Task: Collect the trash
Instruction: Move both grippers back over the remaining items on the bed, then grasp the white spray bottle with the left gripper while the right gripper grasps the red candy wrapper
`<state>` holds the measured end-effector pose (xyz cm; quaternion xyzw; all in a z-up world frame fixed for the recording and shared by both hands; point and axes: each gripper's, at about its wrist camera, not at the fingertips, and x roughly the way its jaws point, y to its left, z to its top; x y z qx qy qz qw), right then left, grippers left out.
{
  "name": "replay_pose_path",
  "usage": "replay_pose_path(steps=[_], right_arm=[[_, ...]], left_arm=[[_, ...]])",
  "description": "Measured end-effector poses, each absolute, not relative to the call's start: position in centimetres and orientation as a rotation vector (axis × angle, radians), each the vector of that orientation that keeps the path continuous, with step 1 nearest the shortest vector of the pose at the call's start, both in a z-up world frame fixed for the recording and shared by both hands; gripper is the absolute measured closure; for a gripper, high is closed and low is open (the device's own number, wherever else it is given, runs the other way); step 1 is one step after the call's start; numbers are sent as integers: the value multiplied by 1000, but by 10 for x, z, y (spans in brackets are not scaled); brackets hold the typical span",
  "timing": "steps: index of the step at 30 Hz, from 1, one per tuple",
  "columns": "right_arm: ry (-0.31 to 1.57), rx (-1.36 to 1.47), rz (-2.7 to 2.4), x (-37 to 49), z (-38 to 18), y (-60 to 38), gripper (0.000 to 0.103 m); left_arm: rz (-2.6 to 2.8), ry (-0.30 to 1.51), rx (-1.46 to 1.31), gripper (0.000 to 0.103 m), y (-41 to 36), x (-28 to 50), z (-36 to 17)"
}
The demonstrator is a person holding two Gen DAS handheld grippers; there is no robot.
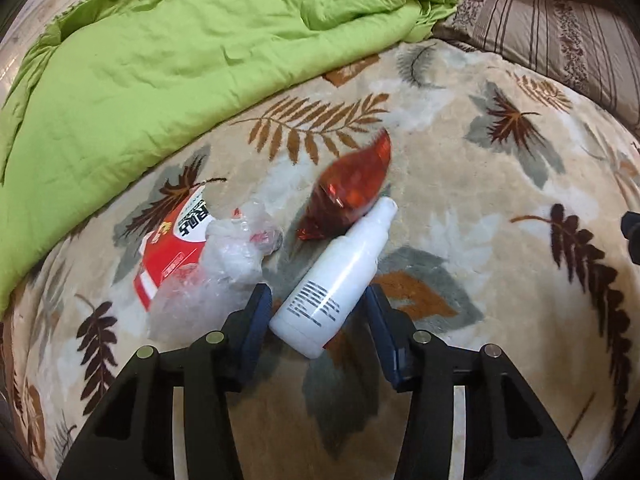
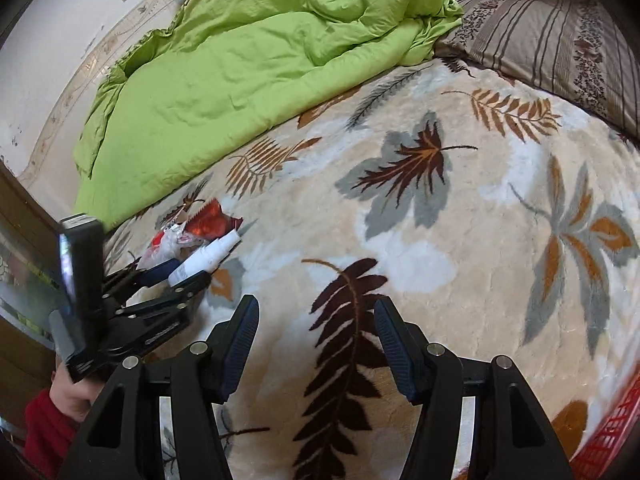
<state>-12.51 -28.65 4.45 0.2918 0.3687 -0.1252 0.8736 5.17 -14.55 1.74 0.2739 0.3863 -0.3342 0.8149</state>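
A white plastic bottle (image 1: 336,280) lies on the leaf-patterned blanket (image 1: 480,184). Its base end sits between the fingers of my left gripper (image 1: 318,300), which is open around it; whether the pads touch it I cannot tell. Beyond the bottle lies a shiny red foil wrapper (image 1: 352,184). To its left are crumpled clear plastic (image 1: 224,256) and a red-and-white packet (image 1: 172,248). In the right wrist view the same bottle (image 2: 204,258) and red foil wrapper (image 2: 208,220) show at the left. My right gripper (image 2: 316,312) hangs open over bare blanket (image 2: 460,240), holding nothing.
A rumpled green quilt (image 1: 180,52) covers the far left of the bed. A striped brown pillow (image 1: 560,36) lies at the far right. A red mesh basket edge (image 2: 612,432) shows at the lower right. A hand in a red sleeve (image 2: 52,420) holds the left gripper.
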Motion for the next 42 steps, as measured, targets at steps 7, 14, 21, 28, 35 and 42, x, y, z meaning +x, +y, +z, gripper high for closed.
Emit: replay_pose_path(steps=[7,14,21,28,35,42], right_arm=[[760,586,-246,-120,48,-279,39],[736,575,-248,-118,52,-280,39],[741,501,-116,-72,74,-268,38],[839,275,5,17,63,-242,34],[968,113,38,71,28,-229,36],[958,196,-16,47,19,-238,65]], left_arm=[[-652,882,433,60,-145,56,11],[-609,991,332,68,-111,22,18],[-520,1017,183,69,-56,-12,23],[-550,998,142,66,-52,-1,17],[-569,979,155,56,-57,4,14],[-532,937,191,74,-58,5,14]])
